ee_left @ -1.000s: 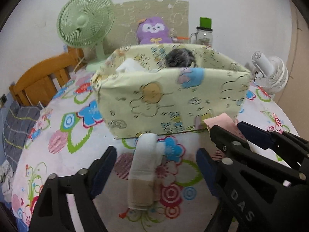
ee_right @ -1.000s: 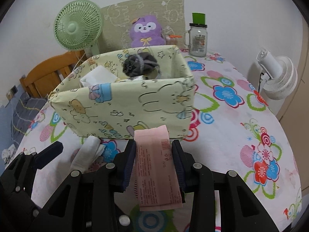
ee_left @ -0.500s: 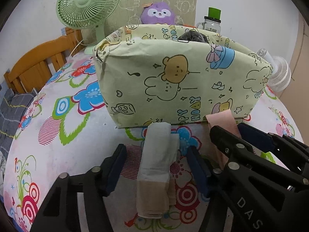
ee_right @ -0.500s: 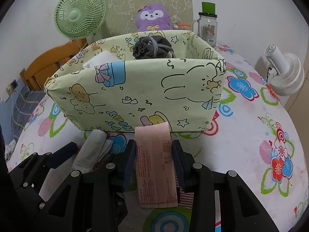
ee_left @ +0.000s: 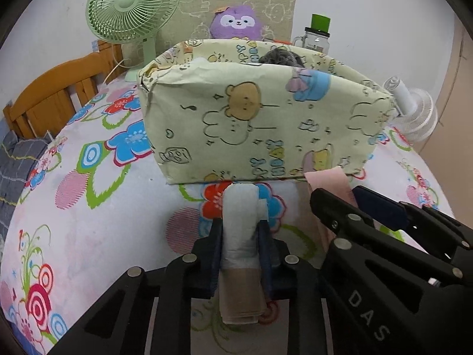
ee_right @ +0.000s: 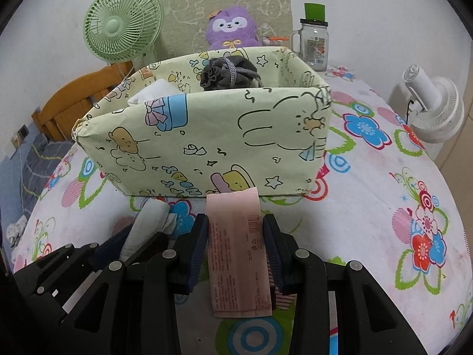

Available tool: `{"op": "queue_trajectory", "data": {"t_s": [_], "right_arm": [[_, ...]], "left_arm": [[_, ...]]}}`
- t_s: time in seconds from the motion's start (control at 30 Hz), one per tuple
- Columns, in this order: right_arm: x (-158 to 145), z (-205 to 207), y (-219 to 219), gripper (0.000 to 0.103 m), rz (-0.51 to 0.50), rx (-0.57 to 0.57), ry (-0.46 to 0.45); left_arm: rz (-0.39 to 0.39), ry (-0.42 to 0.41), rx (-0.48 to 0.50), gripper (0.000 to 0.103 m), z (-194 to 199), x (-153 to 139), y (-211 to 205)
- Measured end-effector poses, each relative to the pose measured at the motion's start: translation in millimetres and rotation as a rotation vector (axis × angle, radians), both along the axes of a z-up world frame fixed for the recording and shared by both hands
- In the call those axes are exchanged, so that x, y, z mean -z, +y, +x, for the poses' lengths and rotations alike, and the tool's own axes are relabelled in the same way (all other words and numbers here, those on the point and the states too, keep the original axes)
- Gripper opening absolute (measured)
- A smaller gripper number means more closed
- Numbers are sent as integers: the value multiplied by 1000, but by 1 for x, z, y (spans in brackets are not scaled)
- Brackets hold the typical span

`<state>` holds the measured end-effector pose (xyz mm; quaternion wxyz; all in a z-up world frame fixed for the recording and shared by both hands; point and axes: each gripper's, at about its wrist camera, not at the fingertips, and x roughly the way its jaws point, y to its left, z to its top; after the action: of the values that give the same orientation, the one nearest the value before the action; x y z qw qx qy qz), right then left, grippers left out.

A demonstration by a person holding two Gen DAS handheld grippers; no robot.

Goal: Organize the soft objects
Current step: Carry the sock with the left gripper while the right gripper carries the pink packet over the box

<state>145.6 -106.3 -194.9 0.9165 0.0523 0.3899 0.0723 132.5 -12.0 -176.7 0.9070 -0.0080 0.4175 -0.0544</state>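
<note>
Lifting comes next, by my reading: the left tool (ee_left: 240,245) is pinched on a white rolled cloth (ee_left: 241,224) and the right tool (ee_right: 235,247) is pinched on a flat pink packet (ee_right: 236,254), both items lying on the flowered surface (ee_right: 384,207) just in front of the cartoon-print fabric box (ee_right: 212,142). To do it well, each item should rise clear of the box's near wall before travelling forward, since that wall stands tall and soft directly ahead and would buckle if pushed. The cloth's tan tail hangs loose behind the fingers and could drag or unroll, so a steady, level lift suits it. Inside the box a grey drawstring pouch (ee_right: 227,72) fills the far middle and a white folded item (ee_right: 155,93) the left part, leaving room nearer the right. The two tools sit close side by side, so they risk knocking together. A green fan (ee_right: 122,28), purple plush (ee_right: 230,28), glass jar (ee_right: 313,43) and white fan (ee_right: 434,112) stand beyond, out of the path.
</note>
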Motion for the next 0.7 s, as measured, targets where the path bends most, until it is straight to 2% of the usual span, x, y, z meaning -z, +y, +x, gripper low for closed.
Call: {"op": "queue_trajectory", "data": {"t_s": [0.7], "right_arm": [[-40,-45,-25,42,27,50,-83]], "left_arm": [[17,-109,23,20,-40,-47,-22]]}}
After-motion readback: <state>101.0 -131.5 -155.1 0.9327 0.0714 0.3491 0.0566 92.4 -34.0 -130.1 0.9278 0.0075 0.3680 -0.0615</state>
